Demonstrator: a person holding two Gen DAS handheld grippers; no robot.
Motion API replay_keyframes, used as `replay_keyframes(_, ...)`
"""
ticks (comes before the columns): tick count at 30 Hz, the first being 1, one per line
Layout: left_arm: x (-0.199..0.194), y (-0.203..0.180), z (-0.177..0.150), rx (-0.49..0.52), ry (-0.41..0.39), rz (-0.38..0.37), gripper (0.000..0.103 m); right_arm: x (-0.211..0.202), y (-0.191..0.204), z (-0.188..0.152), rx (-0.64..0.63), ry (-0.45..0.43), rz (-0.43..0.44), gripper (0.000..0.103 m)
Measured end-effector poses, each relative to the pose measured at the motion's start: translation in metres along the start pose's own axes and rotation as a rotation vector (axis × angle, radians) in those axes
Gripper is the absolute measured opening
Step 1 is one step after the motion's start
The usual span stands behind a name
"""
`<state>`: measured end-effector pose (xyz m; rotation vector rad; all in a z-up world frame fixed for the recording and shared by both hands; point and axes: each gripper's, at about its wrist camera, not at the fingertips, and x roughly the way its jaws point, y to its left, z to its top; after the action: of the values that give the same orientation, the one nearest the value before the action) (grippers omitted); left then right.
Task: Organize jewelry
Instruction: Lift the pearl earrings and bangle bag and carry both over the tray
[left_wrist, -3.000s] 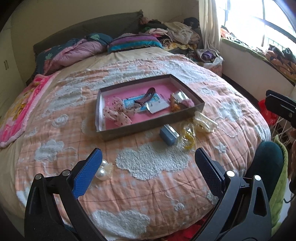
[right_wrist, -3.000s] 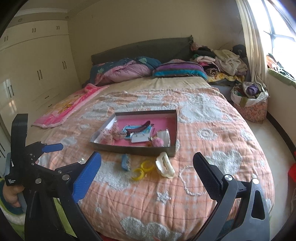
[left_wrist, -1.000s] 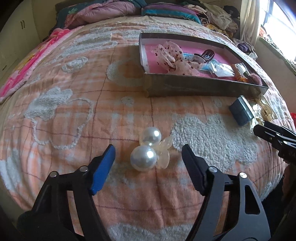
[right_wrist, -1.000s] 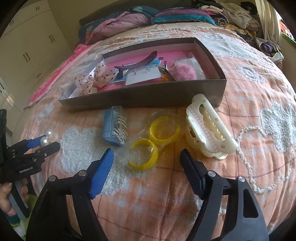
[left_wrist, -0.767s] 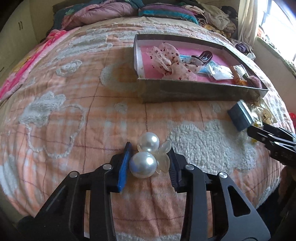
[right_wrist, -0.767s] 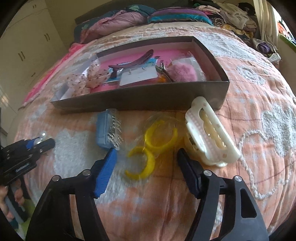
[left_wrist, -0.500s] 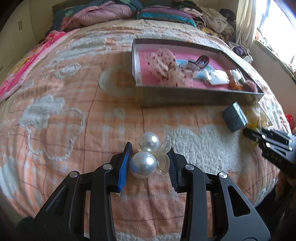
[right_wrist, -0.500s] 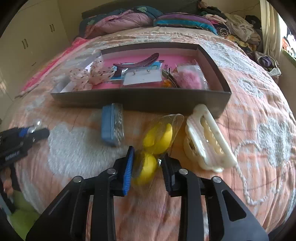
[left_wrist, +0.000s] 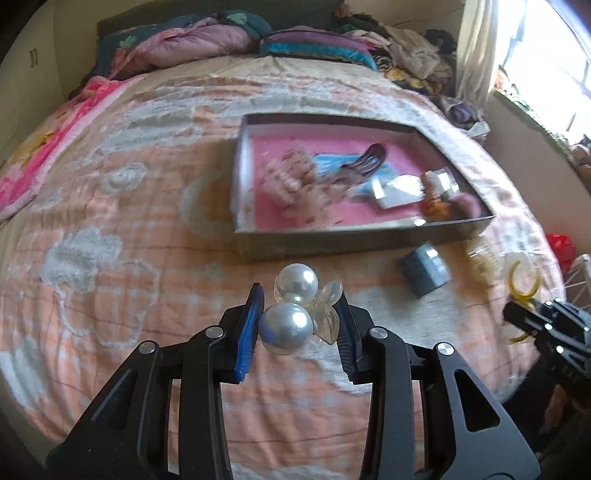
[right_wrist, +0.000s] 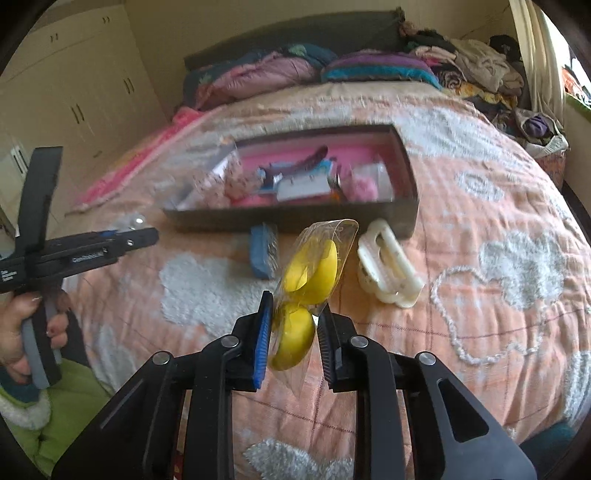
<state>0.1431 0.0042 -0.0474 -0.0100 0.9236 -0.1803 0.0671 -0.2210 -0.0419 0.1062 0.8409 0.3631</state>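
From the left wrist, the left tool (left_wrist: 299, 325) is clenched on a pearl hair clip (left_wrist: 295, 310), two large pearls with a clear petal-shaped piece beside them, held clear of the peach bedspread (left_wrist: 110, 258). Beyond it lies the open box (left_wrist: 332, 243) with its pink lining; its contents are blurred, though a dark hair clip (left_wrist: 364, 162) and a pale dotted bow (left_wrist: 291, 177) can be made out. A small blue case (left_wrist: 424, 271) lies on the bed just in front of the box. At the right edge the right tool (left_wrist: 517, 317) shows only as a dark tip with yellow hoops (left_wrist: 522, 282) beside it.

The right wrist view makes that grip plain: the right tool (right_wrist: 293, 332) has its jaws closing on a clear packet of yellow hoops (right_wrist: 306, 291), the packet standing up between the pads and off the bed. Only this view shows the white claw clip (right_wrist: 388, 266) lying on the bedspread just in front of the box's right corner, and the person's hand (right_wrist: 22, 332) around the left tool's (right_wrist: 147, 234) grey handle at the left edge. The wardrobe doors (right_wrist: 74, 92) appear here alone.
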Motion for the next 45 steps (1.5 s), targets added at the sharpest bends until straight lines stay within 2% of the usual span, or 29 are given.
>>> replay_keyframes(2, -0.010, -0.011, 0.007, 0.034, -0.035, 0.017, 0.028, -0.010, 0.000, 0.003, -0.002, -0.026, 0.004, 0.022)
replay_keyframes(12, -0.036, -0.043, 0.040, 0.073, -0.122, -0.039, 0.028, -0.059, -0.009, 0.020, 0.018, -0.149, 0.010, 0.022)
replay_keyframes(30, -0.047, -0.102, 0.069, 0.172, -0.175, -0.117, 0.028, -0.125, -0.026, 0.036, 0.029, -0.300, -0.030, 0.022)
replay_keyframes(39, -0.058, -0.116, 0.091, 0.203, -0.224, -0.136, 0.028, -0.145, -0.027, 0.056, -0.005, -0.358, -0.060, 0.022)
replay_keyframes(45, -0.063, -0.116, 0.103, 0.217, -0.251, -0.130, 0.028, -0.142, -0.032, 0.071, -0.016, -0.371, -0.058, 0.022)
